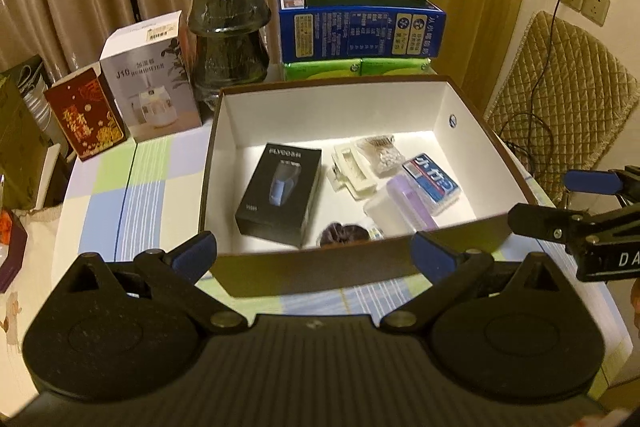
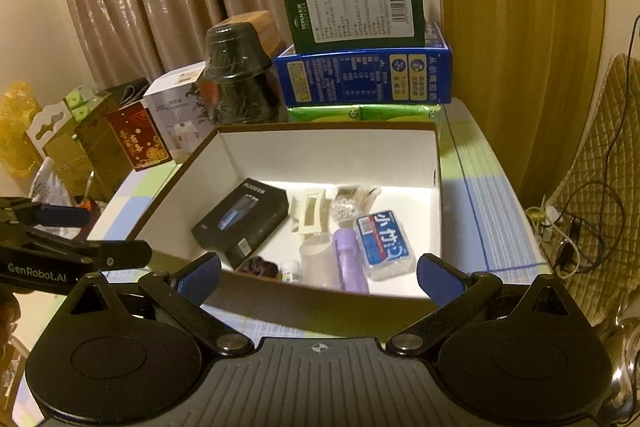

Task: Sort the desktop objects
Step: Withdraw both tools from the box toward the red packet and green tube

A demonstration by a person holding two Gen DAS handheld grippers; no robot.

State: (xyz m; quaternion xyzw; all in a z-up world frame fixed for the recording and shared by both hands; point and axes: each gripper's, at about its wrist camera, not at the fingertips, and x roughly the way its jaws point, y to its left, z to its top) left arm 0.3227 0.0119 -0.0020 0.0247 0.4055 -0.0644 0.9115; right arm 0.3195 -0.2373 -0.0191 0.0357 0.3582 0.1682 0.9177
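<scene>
Both claws hover spread wide and empty at the near wall of an open brown box (image 1: pixel 320 263) with a white inside, standing on the checked tabletop (image 1: pixel 144 171). Just ahead of the left claw (image 1: pixel 316 251), inside the box, lies a black shaver carton (image 1: pixel 280 193); to its right lie a white clip (image 1: pixel 352 167), a bag of cotton swabs (image 1: pixel 382 153), a blue tissue pack (image 1: pixel 432 185) and a purple tube (image 1: pixel 410 201). The right claw (image 2: pixel 320 277) faces the same contents. Beyond the box stand stacked cartons (image 1: pixel 360 31) and dark glass bowls (image 1: pixel 228 31).
</scene>
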